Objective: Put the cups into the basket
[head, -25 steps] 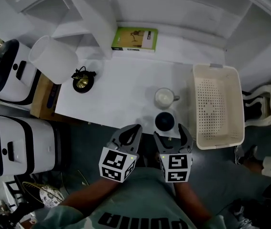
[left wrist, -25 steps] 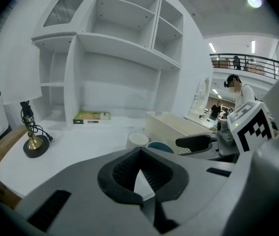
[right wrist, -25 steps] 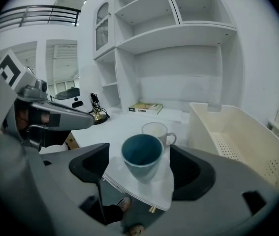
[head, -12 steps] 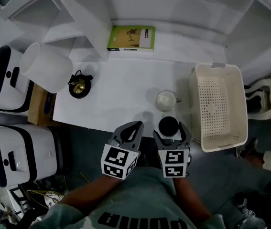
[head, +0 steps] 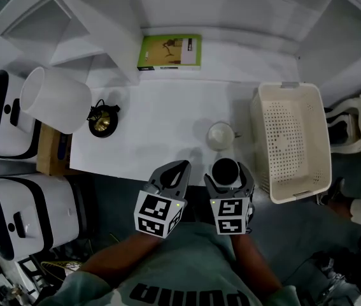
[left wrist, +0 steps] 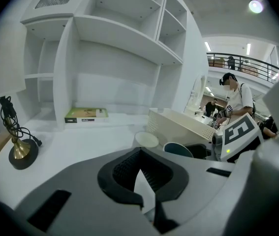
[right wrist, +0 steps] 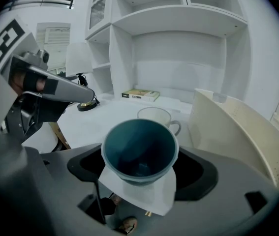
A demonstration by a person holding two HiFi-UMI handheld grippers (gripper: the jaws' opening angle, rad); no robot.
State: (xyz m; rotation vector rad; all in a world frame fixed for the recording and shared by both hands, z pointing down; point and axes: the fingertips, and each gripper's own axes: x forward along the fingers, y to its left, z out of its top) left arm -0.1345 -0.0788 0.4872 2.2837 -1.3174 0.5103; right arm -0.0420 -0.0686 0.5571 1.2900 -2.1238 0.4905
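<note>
A dark teal cup (head: pixel 226 169) stands at the white table's (head: pixel 161 126) front edge, between the jaws of my right gripper (head: pixel 226 174). In the right gripper view the teal cup (right wrist: pixel 139 149) sits in the middle of the right gripper (right wrist: pixel 139 173); its jaws have just been opening and stand open, with gaps at both sides. A white mug (head: pixel 220 134) stands just behind it. To the right sits the cream perforated basket (head: pixel 258 139). My left gripper (head: pixel 181 166) hovers left of the teal cup, shut and holding nothing.
A white lamp shade (head: pixel 56 99) and a brass base with a black cable (head: pixel 102 121) are at the table's left. A green book (head: pixel 169 51) lies at the back under white shelves. White appliances (head: pixel 14 203) stand left; a white chair (head: pixel 352 132) stands right.
My right gripper has come forward, so the teal cup now stands between its jaws instead of ahead of them. The left gripper has shifted only slightly.
</note>
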